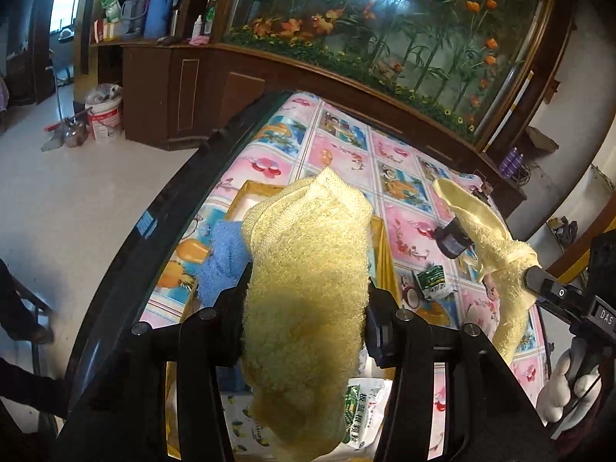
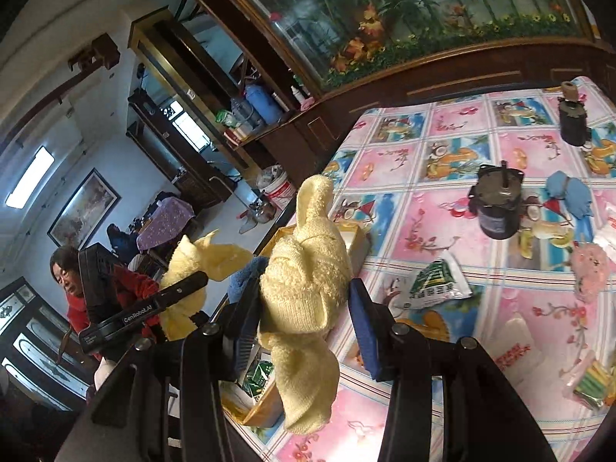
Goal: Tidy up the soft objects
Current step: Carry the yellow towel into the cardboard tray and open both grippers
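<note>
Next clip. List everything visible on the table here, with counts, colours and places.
yellow towel: two, pale yellow, one bunched in each tongs, lifted
blue cloth: one, blue, in the gold box
gold box: one, gold, at the table's edge
black motor: two, black, upright on the tablecloth
green packet: one, green and white, flat on the tablecloth
blue gloves: one bundle, blue, beside the nearer motor
pink fluffy item: one, pink, right side
tablecloth: one, pink and blue squares
left tongs: black, clamping a towel
right tongs: black, clamping a towel
gloved hand: white, on right tongs' handle
</note>
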`<state>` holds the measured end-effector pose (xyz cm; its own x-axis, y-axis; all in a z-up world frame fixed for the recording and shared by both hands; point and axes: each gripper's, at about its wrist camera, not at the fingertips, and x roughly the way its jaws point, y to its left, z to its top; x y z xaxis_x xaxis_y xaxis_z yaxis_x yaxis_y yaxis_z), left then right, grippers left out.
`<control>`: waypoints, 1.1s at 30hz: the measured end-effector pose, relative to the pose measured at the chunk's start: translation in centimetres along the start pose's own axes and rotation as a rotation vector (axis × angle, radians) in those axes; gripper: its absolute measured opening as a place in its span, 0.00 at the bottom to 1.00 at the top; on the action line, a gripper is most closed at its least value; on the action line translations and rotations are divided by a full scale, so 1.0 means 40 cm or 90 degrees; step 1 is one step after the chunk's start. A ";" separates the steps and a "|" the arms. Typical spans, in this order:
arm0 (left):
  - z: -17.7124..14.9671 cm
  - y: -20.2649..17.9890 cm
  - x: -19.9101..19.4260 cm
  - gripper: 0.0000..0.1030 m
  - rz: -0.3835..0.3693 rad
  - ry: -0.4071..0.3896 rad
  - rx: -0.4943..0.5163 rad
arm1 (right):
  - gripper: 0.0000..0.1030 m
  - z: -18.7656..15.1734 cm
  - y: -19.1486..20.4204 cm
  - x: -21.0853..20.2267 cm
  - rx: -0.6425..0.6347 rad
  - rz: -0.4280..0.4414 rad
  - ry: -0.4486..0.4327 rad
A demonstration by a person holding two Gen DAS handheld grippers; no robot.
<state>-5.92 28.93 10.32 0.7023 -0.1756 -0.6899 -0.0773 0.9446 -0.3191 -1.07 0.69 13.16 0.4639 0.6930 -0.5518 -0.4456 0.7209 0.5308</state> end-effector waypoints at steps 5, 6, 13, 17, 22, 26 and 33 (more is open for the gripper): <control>-0.018 0.029 0.077 0.48 0.028 0.040 -0.024 | 0.44 0.023 0.056 0.135 -0.050 -0.028 0.059; -0.025 0.032 0.096 0.50 0.039 0.056 -0.026 | 0.44 0.022 0.068 0.159 -0.067 -0.038 0.069; -0.059 0.044 0.100 0.52 0.041 0.090 -0.061 | 0.44 0.038 0.151 0.348 -0.255 -0.135 0.150; -0.067 0.058 0.073 0.52 0.046 0.079 -0.082 | 0.44 0.045 0.177 0.434 -0.337 -0.161 0.194; -0.065 0.057 0.057 0.53 0.067 0.051 -0.086 | 0.44 0.048 0.187 0.505 -0.399 -0.202 0.214; -0.062 0.047 0.071 0.63 0.050 0.035 -0.077 | 0.46 0.047 0.192 0.526 -0.405 -0.210 0.218; -0.047 0.072 0.091 0.64 -0.022 0.037 -0.132 | 0.51 0.069 0.173 0.477 -0.328 -0.159 0.200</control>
<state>-4.93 30.50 5.67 0.6658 -0.2287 -0.7102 -0.2012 0.8616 -0.4660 6.82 18.89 8.07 0.3901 0.4162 -0.8213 -0.6999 0.7137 0.0293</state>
